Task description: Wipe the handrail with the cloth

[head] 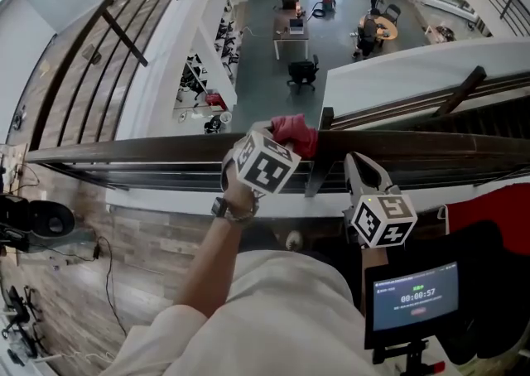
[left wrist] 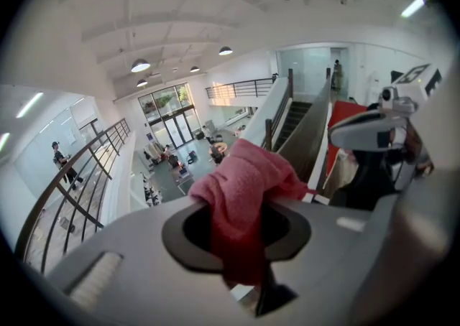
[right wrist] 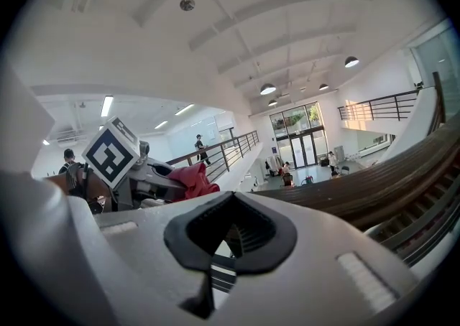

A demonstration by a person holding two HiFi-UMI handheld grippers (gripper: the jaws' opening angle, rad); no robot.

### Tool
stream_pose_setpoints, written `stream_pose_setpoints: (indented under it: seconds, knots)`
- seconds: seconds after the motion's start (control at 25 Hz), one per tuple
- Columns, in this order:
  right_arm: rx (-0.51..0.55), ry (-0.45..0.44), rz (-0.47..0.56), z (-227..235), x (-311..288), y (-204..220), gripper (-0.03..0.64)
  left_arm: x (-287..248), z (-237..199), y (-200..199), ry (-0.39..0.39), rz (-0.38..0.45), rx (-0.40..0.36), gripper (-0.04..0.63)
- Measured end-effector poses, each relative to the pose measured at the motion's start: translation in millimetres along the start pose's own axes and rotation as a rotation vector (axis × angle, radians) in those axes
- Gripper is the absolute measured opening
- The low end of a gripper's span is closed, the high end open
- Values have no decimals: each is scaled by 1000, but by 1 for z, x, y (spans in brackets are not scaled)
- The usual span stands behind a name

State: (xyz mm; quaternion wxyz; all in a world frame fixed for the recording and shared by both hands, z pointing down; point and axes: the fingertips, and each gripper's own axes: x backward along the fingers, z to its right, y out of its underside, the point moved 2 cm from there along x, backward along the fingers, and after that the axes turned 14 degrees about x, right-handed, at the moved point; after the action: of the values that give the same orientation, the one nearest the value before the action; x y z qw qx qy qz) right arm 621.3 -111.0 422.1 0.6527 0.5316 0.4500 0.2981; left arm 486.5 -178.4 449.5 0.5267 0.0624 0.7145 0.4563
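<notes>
A dark wooden handrail (head: 149, 149) runs across the head view above an open atrium. A red cloth (head: 295, 132) lies bunched on top of it, with my left gripper (head: 286, 144) shut on the cloth. In the left gripper view the cloth (left wrist: 241, 188) fills the gap between the jaws and spills over them, and the handrail (left wrist: 313, 134) runs away beyond it. My right gripper (head: 357, 164) hangs just right of the left one, at the rail's near side. Its jaws are shut with nothing in them (right wrist: 231, 235). The right gripper view shows the cloth (right wrist: 190, 179) to its left and the handrail (right wrist: 359, 188) to its right.
Beyond the rail is a deep drop to a floor with desks (head: 290, 33), chairs and people. A rail post (head: 318, 166) stands between the grippers. A screen with a timer (head: 414, 296) sits at lower right, with a red object (head: 497, 209) beside it. Another balcony railing (head: 108, 35) runs at left.
</notes>
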Motion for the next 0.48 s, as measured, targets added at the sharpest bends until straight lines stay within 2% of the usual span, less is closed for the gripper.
stream_pose_setpoints:
  seconds: [0.2,0.48]
  knots:
    - [-5,12,-6,5,0,5,3,-10,17,-8,17,20,-41,97]
    - [-11,29,-16,7,2,4,3,-4,46,-5,23,40,-164,97]
